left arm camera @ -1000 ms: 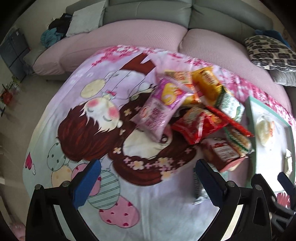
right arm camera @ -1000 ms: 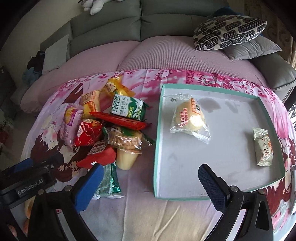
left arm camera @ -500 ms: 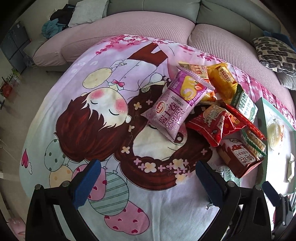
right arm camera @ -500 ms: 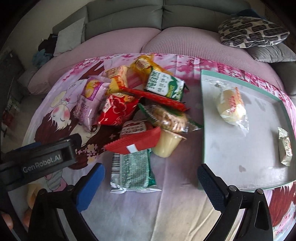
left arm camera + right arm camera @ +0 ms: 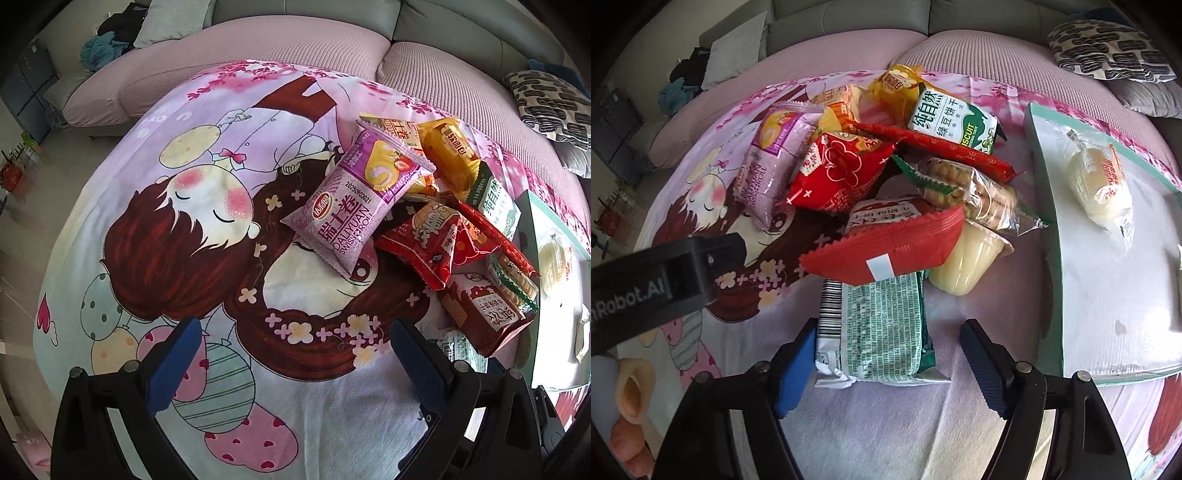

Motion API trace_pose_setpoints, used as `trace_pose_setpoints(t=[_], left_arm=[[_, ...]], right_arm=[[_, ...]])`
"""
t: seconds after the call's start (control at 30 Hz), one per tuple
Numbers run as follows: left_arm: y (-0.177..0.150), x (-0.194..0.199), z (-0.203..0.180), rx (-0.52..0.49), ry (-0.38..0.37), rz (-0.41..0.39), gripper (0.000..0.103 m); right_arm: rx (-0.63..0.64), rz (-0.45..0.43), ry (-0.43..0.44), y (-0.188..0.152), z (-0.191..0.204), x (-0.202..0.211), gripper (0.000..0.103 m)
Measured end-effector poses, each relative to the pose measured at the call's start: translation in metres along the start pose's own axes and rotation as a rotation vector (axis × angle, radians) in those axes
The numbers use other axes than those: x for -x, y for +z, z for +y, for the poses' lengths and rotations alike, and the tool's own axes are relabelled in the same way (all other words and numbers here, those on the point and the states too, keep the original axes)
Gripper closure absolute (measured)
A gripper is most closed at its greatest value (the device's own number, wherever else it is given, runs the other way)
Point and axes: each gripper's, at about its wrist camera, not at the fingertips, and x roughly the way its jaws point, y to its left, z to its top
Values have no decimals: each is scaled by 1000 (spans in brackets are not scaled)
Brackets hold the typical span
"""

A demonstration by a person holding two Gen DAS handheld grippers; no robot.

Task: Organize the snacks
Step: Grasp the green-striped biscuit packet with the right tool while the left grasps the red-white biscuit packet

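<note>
Red packet [image 5: 886,243] overlaps and hides green packet's [image 5: 879,332] far end.

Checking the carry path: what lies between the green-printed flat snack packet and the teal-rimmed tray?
Right wrist view: only bare pink cloth between packet and tray.

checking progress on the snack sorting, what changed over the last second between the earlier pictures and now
The right claw came down and across from in front of the tray to the green-printed packet at the near edge of the pile. Its jaws have just been closing; the packet lies between them, the right pad not yet on it. The left claw stays open above the cloth, holding nothing. Pile and the snacks in the tray are unmoved.
</note>
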Motion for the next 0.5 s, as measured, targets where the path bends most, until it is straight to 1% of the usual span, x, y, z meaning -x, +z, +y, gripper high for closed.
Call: trace_pose_setpoints(t=[0.03, 0.07, 0.13, 0.27, 0.5], left_arm=[[0, -1, -1, -1, -1, 2, 1], [-1, -1, -1, -2, -2, 3, 1], [-1, -2, -2, -4, -8, 6, 1], [-1, -2, -4, -3, -24, 11, 1], [-4, 3, -12, -20, -42, 6, 1]], right_arm=[[5, -5, -3, -1, 0, 0, 30], [10, -10, -4, -1, 0, 0, 36], [19, -19, 2, -3, -1, 1, 40], [25, -20, 21, -9, -4, 4, 43], [55, -12, 18, -21, -7, 11, 46]])
